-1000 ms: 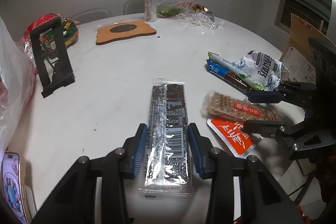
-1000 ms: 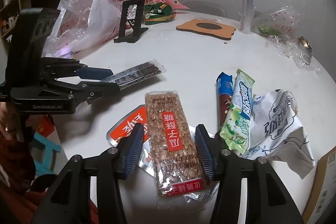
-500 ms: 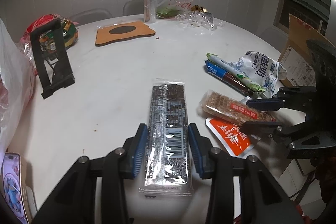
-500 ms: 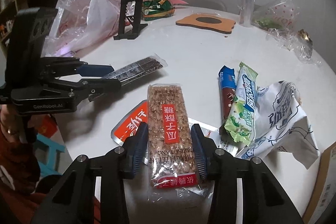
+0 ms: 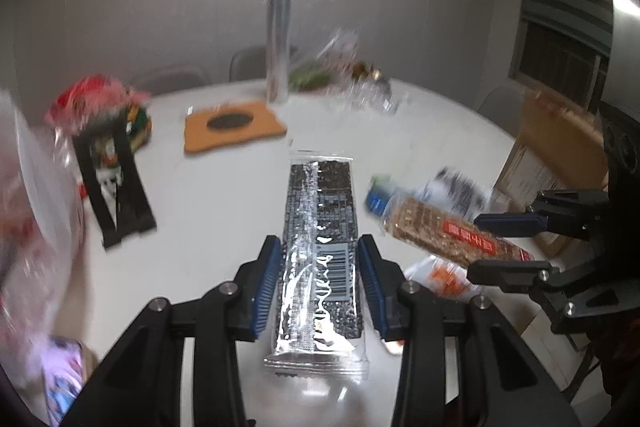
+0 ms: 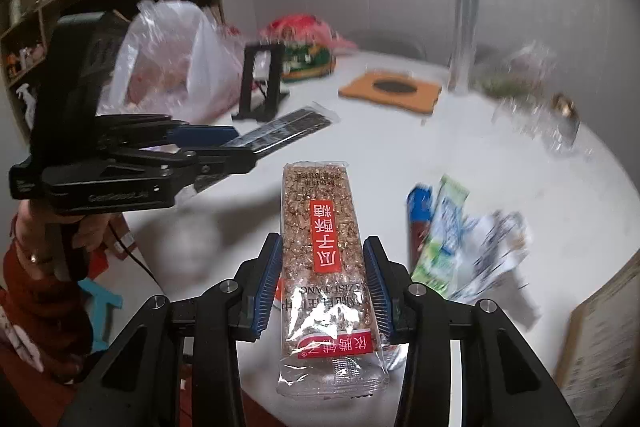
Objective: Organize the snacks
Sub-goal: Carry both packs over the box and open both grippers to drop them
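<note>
Glossy clear plastic wrappers (image 5: pixel 320 267), matt white table (image 5: pixel 224 203)

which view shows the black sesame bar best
The left wrist view: the black sesame bar fills the centre, face-on with its barcode, clamped in the left hand-held gripper. The right wrist view shows it only edge-on and foreshortened, sticking out of that gripper.

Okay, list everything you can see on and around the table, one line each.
black sesame bar: 1, black, in left tool
peanut brittle bar: 1, brown, red label, in right tool
orange pouch: 1, orange-white, table near edge
blue and green snack bars: 2, table right
white crumpled bag: 1, beside them
black stand: 1, table left
orange mat: 1, table centre back
clear roll: 1, upright, back
plastic bag: 1, clear, left
table: 1, white, round
left tool: shut
right tool: shut
</note>
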A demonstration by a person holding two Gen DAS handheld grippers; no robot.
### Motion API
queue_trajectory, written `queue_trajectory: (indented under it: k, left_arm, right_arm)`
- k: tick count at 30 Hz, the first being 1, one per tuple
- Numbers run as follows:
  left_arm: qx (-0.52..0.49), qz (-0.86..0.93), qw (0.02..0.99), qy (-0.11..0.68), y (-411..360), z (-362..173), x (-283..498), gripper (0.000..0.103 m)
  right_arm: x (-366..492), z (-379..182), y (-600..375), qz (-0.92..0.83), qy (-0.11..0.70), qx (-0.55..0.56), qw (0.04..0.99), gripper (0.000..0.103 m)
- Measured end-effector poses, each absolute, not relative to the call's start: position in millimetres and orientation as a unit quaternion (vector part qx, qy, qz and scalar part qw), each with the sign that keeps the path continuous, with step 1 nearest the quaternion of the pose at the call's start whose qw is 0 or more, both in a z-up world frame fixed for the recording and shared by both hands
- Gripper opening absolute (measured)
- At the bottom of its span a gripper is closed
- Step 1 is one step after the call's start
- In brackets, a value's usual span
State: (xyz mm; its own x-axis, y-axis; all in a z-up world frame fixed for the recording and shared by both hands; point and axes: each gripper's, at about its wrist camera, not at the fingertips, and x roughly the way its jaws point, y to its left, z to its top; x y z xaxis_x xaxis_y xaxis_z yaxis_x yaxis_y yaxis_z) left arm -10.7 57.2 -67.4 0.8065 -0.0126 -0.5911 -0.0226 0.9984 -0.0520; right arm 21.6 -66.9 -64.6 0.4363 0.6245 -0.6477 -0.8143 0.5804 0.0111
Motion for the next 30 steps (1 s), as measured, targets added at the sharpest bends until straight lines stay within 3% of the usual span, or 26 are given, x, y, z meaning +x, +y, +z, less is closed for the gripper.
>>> queue_trajectory:
  k: [9, 16, 23, 30]
  left_arm:
    - [0.019, -0.064, 0.971, 0.231, -2.8, 26.0, 5.3, 0.037]
    - [0.063, -0.153, 0.963, 0.213, -83.4, 62.9, 34.5, 0.037]
    - [0.103, -0.248, 0.933, 0.241, -168.2, 66.2, 71.8, 0.037]
    - [0.14, -0.298, 0.887, 0.323, -223.1, 40.6, 110.5, 0.037]
  right_arm:
    - [9.2, 19.4, -128.5, 0.398, 0.236, -0.129, 0.877, 0.037]
    - [18.7, 56.1, -214.2, 0.327, 0.219, -0.092, 0.915, 0.037]
    - [43.4, 44.4, -278.4, 0.264, 0.273, -0.07, 0.922, 0.037]
    - [76.4, 8.8, -299.9, 0.245, 0.365, -0.074, 0.895, 0.037]
